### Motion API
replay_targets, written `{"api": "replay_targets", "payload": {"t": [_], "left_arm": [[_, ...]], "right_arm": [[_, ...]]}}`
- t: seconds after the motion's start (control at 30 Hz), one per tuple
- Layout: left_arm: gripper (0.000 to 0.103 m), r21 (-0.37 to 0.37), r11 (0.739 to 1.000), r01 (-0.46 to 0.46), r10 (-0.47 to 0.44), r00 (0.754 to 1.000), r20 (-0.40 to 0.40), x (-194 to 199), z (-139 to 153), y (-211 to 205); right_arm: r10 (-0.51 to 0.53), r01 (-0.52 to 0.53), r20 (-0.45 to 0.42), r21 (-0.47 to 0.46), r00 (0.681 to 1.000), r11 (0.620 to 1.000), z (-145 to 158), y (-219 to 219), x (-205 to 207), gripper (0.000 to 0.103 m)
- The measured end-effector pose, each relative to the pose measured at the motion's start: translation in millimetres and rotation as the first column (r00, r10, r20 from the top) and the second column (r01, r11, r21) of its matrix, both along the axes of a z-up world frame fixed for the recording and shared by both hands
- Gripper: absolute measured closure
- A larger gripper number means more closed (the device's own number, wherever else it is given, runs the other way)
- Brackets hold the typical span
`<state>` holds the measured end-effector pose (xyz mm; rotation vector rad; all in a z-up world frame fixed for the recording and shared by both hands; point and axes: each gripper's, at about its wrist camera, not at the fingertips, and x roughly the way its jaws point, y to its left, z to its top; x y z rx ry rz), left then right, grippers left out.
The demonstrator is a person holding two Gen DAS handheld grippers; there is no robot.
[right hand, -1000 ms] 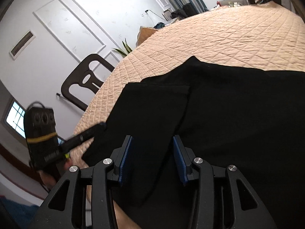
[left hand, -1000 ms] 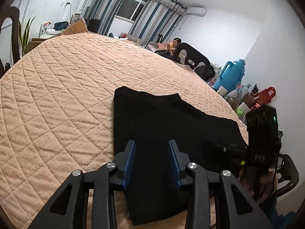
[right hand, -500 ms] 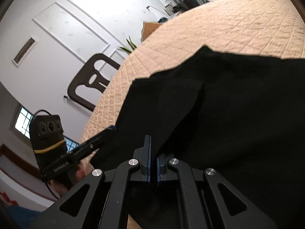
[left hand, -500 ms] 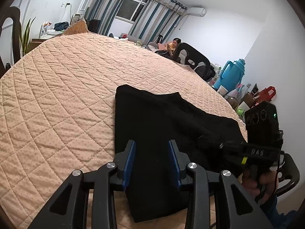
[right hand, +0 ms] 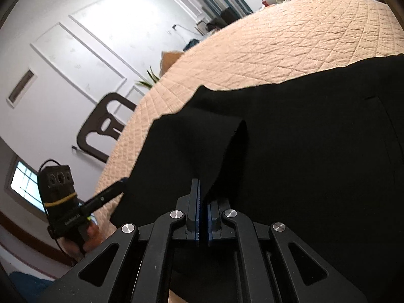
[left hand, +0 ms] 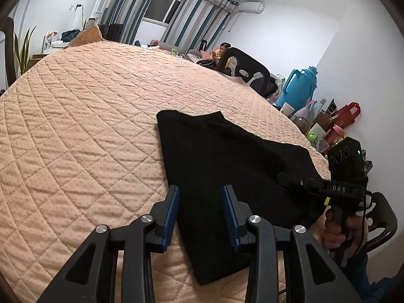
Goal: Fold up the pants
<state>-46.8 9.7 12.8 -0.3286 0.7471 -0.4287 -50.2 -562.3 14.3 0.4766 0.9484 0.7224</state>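
The right gripper (right hand: 202,217) is pinched together on a raised fold of the black pants (right hand: 315,151), while the left gripper (left hand: 201,214) hangs with its blue pads spread apart, straddling the near left edge of the cloth and gripping nothing. The fabric looks soft, light and limp — it will likely droop from any single hold, so hems or corners seem the best places to grasp. Matte black, already doubled into a rough slab, the pants lie near the front edge of the peach quilted bedspread (left hand: 75,126).
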Motion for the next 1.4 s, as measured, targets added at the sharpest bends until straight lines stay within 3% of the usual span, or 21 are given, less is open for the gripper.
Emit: {"api": "replay_targets", "payload": {"t": [0.1, 0.17, 0.3, 0.47, 0.6, 0.7, 0.83, 1.03, 1.17, 1.27, 1.33, 1.4], "left_arm": [[0.065, 0.014, 1.000, 0.005, -0.005, 1.000, 0.009, 4, 3, -2], [0.065, 0.015, 1.000, 0.010, -0.010, 1.000, 0.009, 8, 3, -5], [0.065, 0.023, 0.999, 0.028, -0.028, 1.000, 0.009, 13, 3, -12], [0.065, 0.035, 0.998, 0.044, -0.045, 0.999, 0.009, 14, 4, -17], [0.065, 0.039, 0.998, 0.043, -0.043, 0.999, 0.002, 13, 2, -16], [0.065, 0.043, 0.998, 0.036, -0.036, 0.999, 0.002, 10, 2, -14], [0.065, 0.058, 0.998, 0.035, -0.035, 0.999, 0.007, 1, 1, -12], [0.065, 0.085, 0.996, 0.028, -0.032, 0.999, 0.038, -25, -6, -9], [0.065, 0.127, 0.991, 0.029, -0.034, 0.999, 0.041, -30, -1, -10], [0.065, 0.136, 0.990, 0.023, -0.028, 0.999, 0.035, -19, 5, -11], [0.065, 0.140, 0.990, 0.014, -0.019, 0.999, 0.041, -9, 9, -13], [0.065, 0.160, 0.987, 0.001, -0.008, 0.999, 0.044, 4, 13, -16]], "right_arm": [[-0.023, 0.025, -0.033, 0.058, 0.999, 0.998, 3, -9, 13, 0.084], [-0.001, 0.005, -0.047, 0.079, 0.999, 0.997, 2, -6, 25, 0.079], [0.009, -0.001, -0.087, 0.088, 0.996, 0.996, 3, 1, 47, 0.080], [-0.009, 0.007, 0.039, 0.050, 0.999, 0.999, 29, 5, 39, 0.086], [-0.096, 0.094, -0.024, -0.068, 0.995, 0.993, 11, -7, 46, 0.086], [-0.092, 0.091, -0.055, -0.010, 0.994, 0.996, 2, -19, 37, 0.085], [-0.061, 0.061, -0.012, -0.017, 0.998, 0.998, 1, -25, 10, 0.084], [-0.007, 0.028, 0.131, -0.163, 0.991, 0.986, 12, -18, -42, 0.084], [-0.018, 0.066, 0.194, -0.245, 0.981, 0.967, 19, -16, -53, 0.084], [-0.017, 0.071, 0.251, -0.208, 0.968, 0.976, 26, -11, -52, 0.084], [0.007, 0.048, 0.243, -0.218, 0.970, 0.975, 22, -2, -48, 0.084], [0.019, 0.046, 0.223, -0.284, 0.975, 0.958, 11, 7, -44, 0.084]]}}
